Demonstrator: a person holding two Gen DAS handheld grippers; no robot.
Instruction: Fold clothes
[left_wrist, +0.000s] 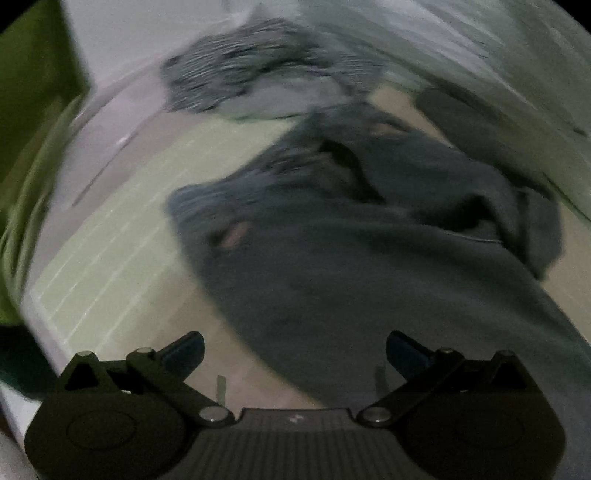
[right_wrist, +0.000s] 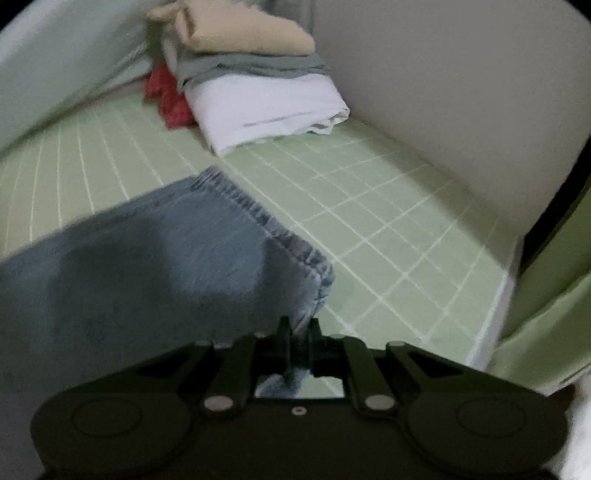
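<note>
The green checked worktop carries the jeans across the lower left of the right wrist view, hem running from centre to lower middle. The right gripper pinches that hem's near corner. The left gripper hangs spread and empty, with dark cloth directly ahead.

folded stack behind jeans
</note>
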